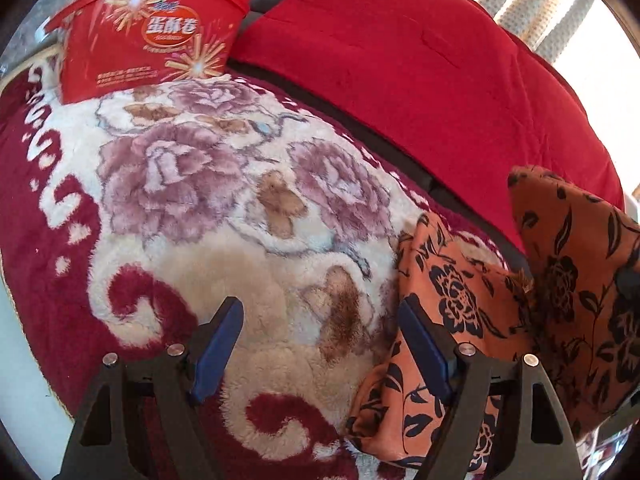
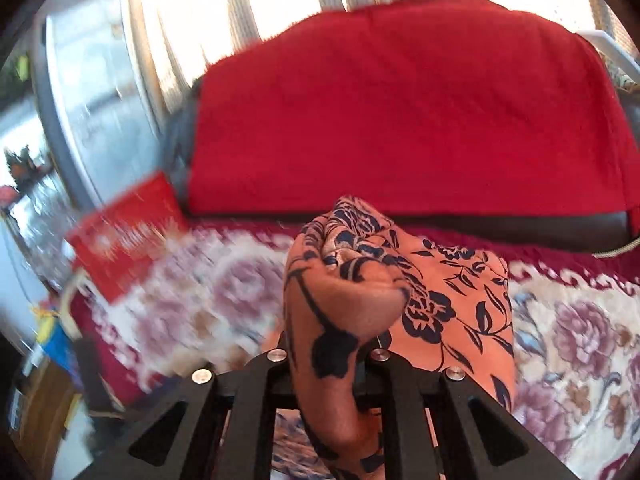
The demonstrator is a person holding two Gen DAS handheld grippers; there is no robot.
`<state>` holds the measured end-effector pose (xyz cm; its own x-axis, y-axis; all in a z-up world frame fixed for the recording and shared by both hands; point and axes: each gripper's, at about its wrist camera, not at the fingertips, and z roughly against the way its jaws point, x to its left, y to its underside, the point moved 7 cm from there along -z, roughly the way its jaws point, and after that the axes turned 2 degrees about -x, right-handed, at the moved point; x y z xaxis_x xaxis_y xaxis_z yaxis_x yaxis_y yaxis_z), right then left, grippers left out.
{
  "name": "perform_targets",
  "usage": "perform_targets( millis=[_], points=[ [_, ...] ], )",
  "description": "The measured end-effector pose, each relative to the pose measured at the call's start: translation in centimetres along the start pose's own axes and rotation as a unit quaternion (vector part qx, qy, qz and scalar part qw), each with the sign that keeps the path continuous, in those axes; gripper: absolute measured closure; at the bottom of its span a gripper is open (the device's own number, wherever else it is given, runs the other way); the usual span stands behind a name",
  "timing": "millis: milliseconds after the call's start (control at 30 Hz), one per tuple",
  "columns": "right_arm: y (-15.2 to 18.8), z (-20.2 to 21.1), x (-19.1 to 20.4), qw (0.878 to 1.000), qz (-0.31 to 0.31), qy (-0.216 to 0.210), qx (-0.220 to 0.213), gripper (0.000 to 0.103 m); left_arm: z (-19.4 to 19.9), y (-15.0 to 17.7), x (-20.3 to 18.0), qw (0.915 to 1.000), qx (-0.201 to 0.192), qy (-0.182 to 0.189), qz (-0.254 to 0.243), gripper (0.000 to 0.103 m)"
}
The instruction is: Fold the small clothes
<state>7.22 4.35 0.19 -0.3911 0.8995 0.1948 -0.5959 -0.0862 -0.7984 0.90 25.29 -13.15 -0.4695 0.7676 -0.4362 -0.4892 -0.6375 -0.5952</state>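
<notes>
Orange cloth printed with dark blue flowers, the small garment (image 2: pixel 448 300), is bunched between the right tongs (image 2: pixel 332 354), which are pressed together on a thick twisted fold of it; that fold runs up from between the two black arms and fans out ahead and to the right of the tips, while more of the fabric hangs down below them. In the left wrist view the same garment (image 1: pixel 452 292) lies off to the right of the left tongs (image 1: pixel 320 316), whose blue-padded fingers (image 1: pixel 218 344) stand wide apart with nothing between them. The right-hand pad sits against the edge of the orange fabric, though whether it actually touches cannot be told, and a raised part of the garment stands further right still. Beneath both tools spreads a plush floral blanket (image 1: pixel 192 184) in cream, mauve and dark red, directly under the gap of the left tongs. Beyond the tips of both tongs a plain red blanket (image 2: pixel 400 112) lies draped over something dark-edged. Far ahead and to the left of the left tongs a red gift box (image 1: pixel 148 36) with firework print and Chinese lettering rests on the floral blanket; the right view shows it blurred.
</notes>
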Motion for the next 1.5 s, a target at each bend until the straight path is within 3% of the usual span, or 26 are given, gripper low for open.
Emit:
perform_targets(
  millis=[100,200,233,367,467,600,633,733,833,967,1067,1167,1233,1267,1300,1367,1500],
  points=[
    [3.8,-2.6,4.1,0.998,0.056,-0.002,0.041,0.092,-0.2,-0.6,1.0,0.9998,-0.003,-0.014,0.016,0.022],
    [10.1,-8.5,4.4,0.987,0.075,0.02,0.14,0.092,-0.1,-0.7,2.1,0.9993,0.0,-0.017,0.033,0.022],
    [10.9,-9.2,4.2,0.987,0.071,0.022,0.145,0.092,0.0,-0.7,2.3,0.9993,-0.001,-0.018,0.034,0.022],
    [8.6,-7.5,4.5,0.991,0.07,0.025,0.112,0.092,0.1,-0.9,2.6,0.9992,-0.003,-0.017,0.035,0.022],
    [8.0,-7.7,5.7,0.989,0.079,0.029,0.119,0.088,-0.1,-0.8,2.4,0.9992,0.001,-0.012,0.039,0.022],
    [11.1,-8.6,5.9,0.988,0.088,0.034,0.122,0.08,0.2,-1.0,2.2,0.9995,-0.005,-0.007,0.031,0.022],
    [11.3,-8.3,6.0,0.988,0.097,0.032,0.112,0.071,0.2,-1.0,2.2,0.9996,-0.007,-0.01,0.027,0.022],
    [11.2,-7.1,7.0,0.989,0.094,-0.026,0.11,0.022,0.2,-1.0,2.1,0.9998,-0.006,-0.009,0.019,0.022],
    [10.7,-4.7,7.0,0.992,0.082,-0.043,0.088,0.021,0.5,-0.9,1.8,0.9998,-0.007,0.001,0.018,0.022],
    [10.5,-1.0,4.6,0.996,0.023,-0.055,0.06,0.021,2.3,-0.2,-0.1,0.9986,-0.009,0.051,-0.013,0.022],
    [10.9,2.7,1.8,0.998,-0.008,-0.048,0.036,0.021,4.4,1.3,-3.6,0.992,0.002,0.11,-0.063,0.022],
    [11.5,5.1,-0.9,0.998,-0.039,-0.041,0.029,0.021,4.1,3.1,-6.2,0.9867,0.03,0.117,-0.109,0.023],
    [11.6,6.1,-2.3,0.997,-0.058,-0.037,0.029,0.021,2.4,3.7,-6.1,0.9881,0.057,0.093,-0.109,0.045],
    [11.8,6.3,-3.1,0.996,-0.073,-0.037,0.028,0.021,0.8,4.2,-5.2,0.9885,0.09,0.079,-0.092,0.073],
    [11.8,6.6,-3.7,0.996,-0.081,-0.036,0.028,0.021,0.0,4.5,-4.6,0.9872,0.113,0.082,-0.076,0.085],
    [11.9,6.9,-4.6,0.994,-0.096,-0.037,0.027,0.021,-0.2,4.3,-3.3,0.989,0.114,0.081,-0.048,0.093],
    [11.8,7.9,-6.0,0.993,-0.115,-0.038,0.017,0.021,-0.9,5.3,-2.2,0.9899,0.115,0.046,-0.069,0.093]
  ],
)
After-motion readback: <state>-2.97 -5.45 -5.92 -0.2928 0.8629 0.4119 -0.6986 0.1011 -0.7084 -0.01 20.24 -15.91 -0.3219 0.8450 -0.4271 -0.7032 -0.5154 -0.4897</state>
